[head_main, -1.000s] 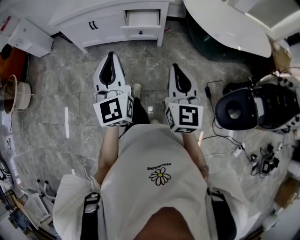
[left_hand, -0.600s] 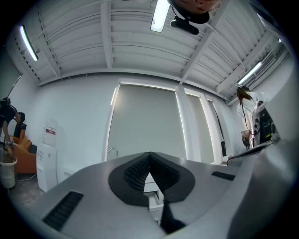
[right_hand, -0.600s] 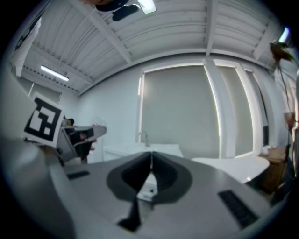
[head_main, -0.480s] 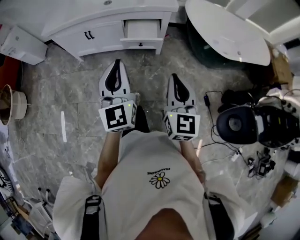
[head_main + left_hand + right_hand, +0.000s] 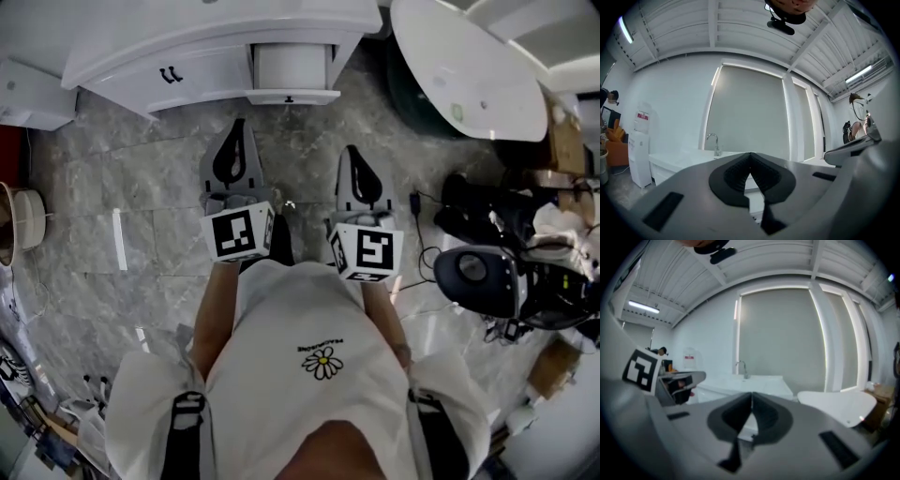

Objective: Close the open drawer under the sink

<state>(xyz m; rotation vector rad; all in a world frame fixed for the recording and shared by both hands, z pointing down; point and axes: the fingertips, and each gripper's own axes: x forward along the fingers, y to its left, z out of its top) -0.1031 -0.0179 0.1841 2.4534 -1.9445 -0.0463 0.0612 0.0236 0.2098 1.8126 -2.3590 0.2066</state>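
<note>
Closing in on the cabinet (image 5: 141, 58), I have brought the left tongs (image 5: 235, 125) and right tongs (image 5: 352, 150) nearer the open drawer (image 5: 289, 67), so the push looks close, though neither touches it yet. Both tongs are pressed fully together, holding nothing. The drawer juts out under the sink, its pale interior apparently bare.

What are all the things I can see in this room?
cabinet: one, white, top of head view
drawer: one, white, pulled out of cabinet
tap: one, silvery, above cabinet
bathtub: one, white, right of cabinet
round machine: one, black, on floor at right
floor: one, grey marble
left gripper: one, white and black, shut, empty
right gripper: one, white and black, shut, empty
shirt: one, white with daisy, bottom
</note>
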